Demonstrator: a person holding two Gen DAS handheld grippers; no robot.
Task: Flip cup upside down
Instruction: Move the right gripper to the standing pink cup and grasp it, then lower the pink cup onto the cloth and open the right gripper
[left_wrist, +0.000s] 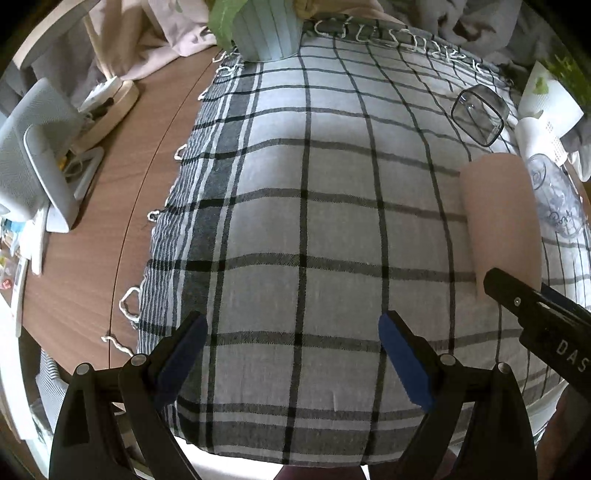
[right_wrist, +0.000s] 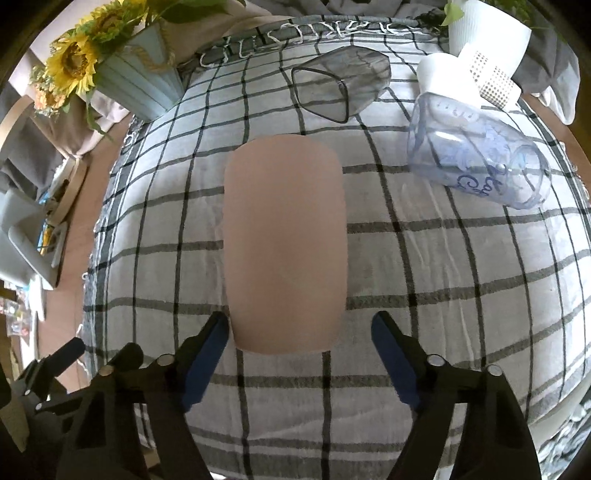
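A tall pink cup (right_wrist: 284, 251) stands on the checked cloth (right_wrist: 424, 295), just ahead of my right gripper (right_wrist: 299, 332). The right gripper is open and empty, its blue pads either side of the cup's near end without touching it. The cup also shows at the right of the left wrist view (left_wrist: 498, 218), with a right gripper finger (left_wrist: 532, 302) in front of it. My left gripper (left_wrist: 291, 332) is open and empty over bare cloth (left_wrist: 295, 221), left of the cup.
A clear blue printed cup (right_wrist: 476, 155) and a dark clear square-mouthed cup (right_wrist: 340, 85) lie on their sides beyond the pink cup. A pale blue sunflower pot (right_wrist: 136, 85) stands back left, a white pot (right_wrist: 487, 33) back right. Clutter sits on the wooden table (left_wrist: 122, 192) at left.
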